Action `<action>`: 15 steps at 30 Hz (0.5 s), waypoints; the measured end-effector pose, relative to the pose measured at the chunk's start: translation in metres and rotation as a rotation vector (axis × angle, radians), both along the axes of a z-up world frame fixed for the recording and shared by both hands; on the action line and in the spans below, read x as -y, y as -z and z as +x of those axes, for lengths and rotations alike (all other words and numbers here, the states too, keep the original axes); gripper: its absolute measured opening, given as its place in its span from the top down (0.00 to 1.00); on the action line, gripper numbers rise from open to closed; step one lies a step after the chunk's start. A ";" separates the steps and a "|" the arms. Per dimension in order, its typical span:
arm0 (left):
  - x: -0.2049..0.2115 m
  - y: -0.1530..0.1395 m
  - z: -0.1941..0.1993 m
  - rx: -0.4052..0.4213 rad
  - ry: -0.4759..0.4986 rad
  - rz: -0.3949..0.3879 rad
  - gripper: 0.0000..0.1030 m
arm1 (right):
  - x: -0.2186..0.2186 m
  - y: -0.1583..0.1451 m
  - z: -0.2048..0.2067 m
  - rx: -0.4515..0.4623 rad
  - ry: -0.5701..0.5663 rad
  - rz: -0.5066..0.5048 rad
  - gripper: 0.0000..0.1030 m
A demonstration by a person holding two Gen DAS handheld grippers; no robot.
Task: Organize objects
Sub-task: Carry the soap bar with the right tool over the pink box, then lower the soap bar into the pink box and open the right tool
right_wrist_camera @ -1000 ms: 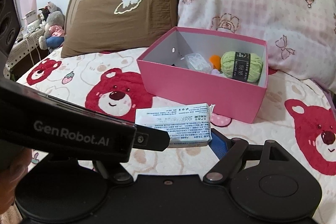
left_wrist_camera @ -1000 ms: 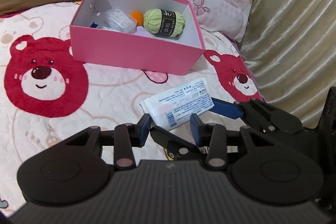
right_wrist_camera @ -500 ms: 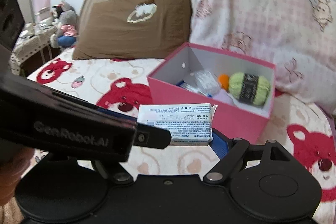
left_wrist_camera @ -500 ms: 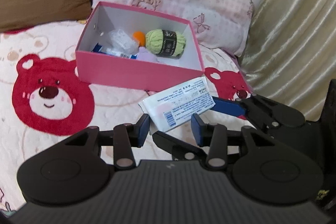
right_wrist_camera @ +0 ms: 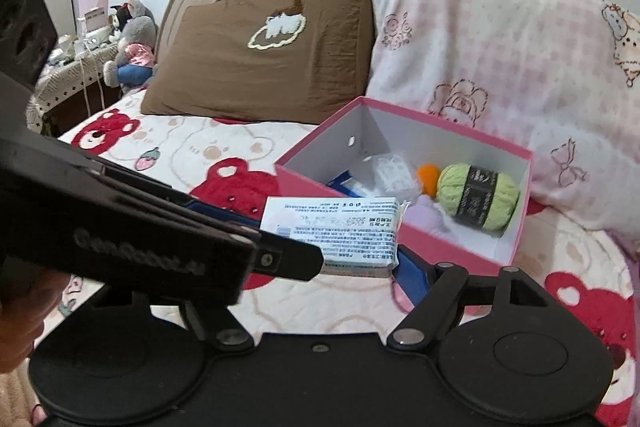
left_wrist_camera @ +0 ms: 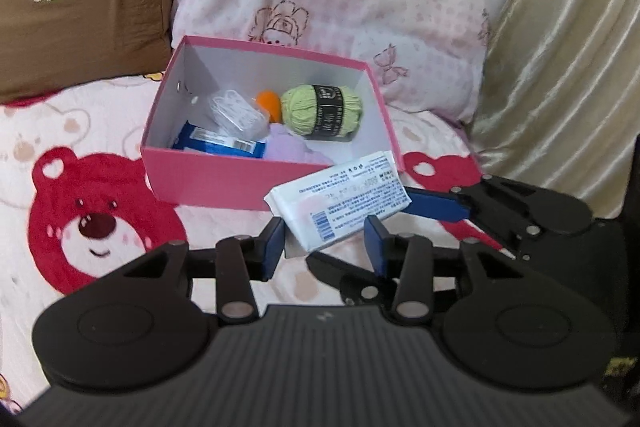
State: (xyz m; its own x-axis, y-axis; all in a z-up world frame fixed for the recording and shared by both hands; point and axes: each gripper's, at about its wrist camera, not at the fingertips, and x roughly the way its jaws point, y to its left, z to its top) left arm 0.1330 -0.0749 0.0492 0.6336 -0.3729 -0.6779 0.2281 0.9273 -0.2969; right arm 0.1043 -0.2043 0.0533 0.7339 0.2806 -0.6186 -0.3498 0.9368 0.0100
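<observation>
just near the pink box (left_wrist_camera: 224,183), the white packet (left_wrist_camera: 340,205) hangs clamped end to end in the closing right gripper (right_wrist_camera: 340,259), ready for boxing; left gripper (left_wrist_camera: 326,241) stands apart, empty.

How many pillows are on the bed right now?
2. A brown pillow leans on the headboard at the left, and a pink checked pillow stands beside it on the right, directly behind the pink box. Others could lie outside the views.

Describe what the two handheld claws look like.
Both are matte black plastic: a ribbed body, two round hubs, linkage bars with silver pins, blue pads on the fingers. The left claw bears grey GenRobot.AI lettering on its side. The right claw matches it.
</observation>
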 end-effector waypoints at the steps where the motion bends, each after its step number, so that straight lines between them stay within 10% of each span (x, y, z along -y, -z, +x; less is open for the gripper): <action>1: 0.001 -0.001 0.005 -0.002 -0.004 0.002 0.61 | 0.001 0.001 0.004 0.000 0.003 -0.014 0.29; 15: -0.001 -0.027 0.108 -0.053 0.003 0.047 0.60 | 0.030 -0.012 0.087 -0.016 -0.003 0.058 0.46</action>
State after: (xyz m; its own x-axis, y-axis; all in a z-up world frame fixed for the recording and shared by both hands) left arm 0.2414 -0.0743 0.0764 0.5955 -0.3418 -0.7271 0.2157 0.9398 -0.2651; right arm 0.1914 -0.2347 0.0653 0.7233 0.3185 -0.6127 -0.3518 0.9335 0.0699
